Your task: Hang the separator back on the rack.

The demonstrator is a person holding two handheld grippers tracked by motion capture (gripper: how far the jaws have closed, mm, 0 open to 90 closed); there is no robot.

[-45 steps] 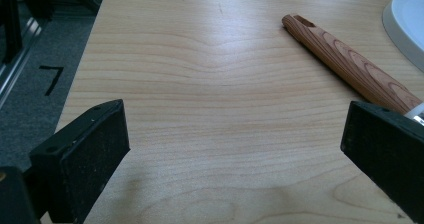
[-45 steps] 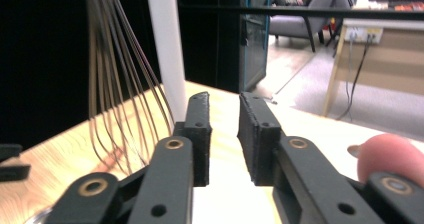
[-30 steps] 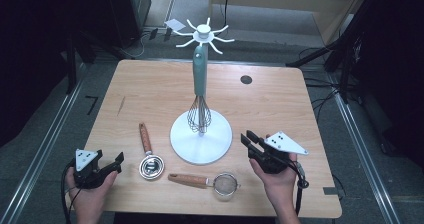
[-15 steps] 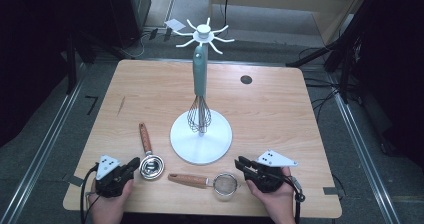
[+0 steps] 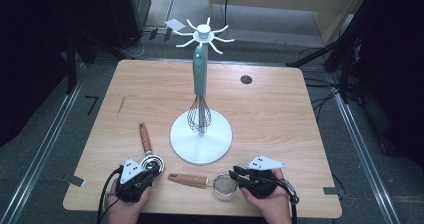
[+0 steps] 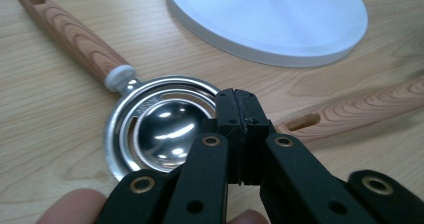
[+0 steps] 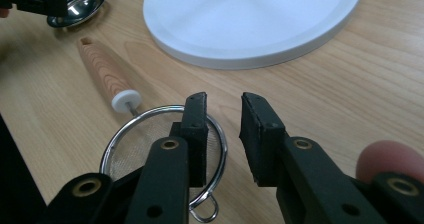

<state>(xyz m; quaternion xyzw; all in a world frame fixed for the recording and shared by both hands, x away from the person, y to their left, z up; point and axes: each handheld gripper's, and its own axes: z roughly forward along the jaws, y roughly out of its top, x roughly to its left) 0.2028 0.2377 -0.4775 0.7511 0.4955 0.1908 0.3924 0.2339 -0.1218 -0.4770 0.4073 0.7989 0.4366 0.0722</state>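
Note:
A steel egg separator (image 5: 150, 162) (image 6: 160, 129) with a wooden handle (image 6: 75, 36) lies at the front left of the table. My left gripper (image 5: 156, 168) (image 6: 239, 96) is shut, its tips right at the bowl's right rim with nothing seen between the pads. To the right lies a small mesh strainer (image 5: 226, 184) (image 7: 145, 149), its wooden handle (image 5: 189, 180) (image 7: 102, 64) pointing left. My right gripper (image 5: 235, 175) (image 7: 225, 111) is open just over the strainer's right rim. Its jaws have just opened a little and the gap between them holds nothing.
A white utensil stand (image 5: 201, 136) with a round base (image 6: 270, 19) (image 7: 250, 19) rises mid-table. A wire whisk (image 5: 199, 115) hangs on its green post below the hook crown (image 5: 203, 31). A dark grommet (image 5: 246, 79) sits far right. The table's front edge is close behind both hands.
My left gripper has shut and slid right to the egg separator's bowl. My right gripper has come down and toward the front edge, ending at the strainer's rim.

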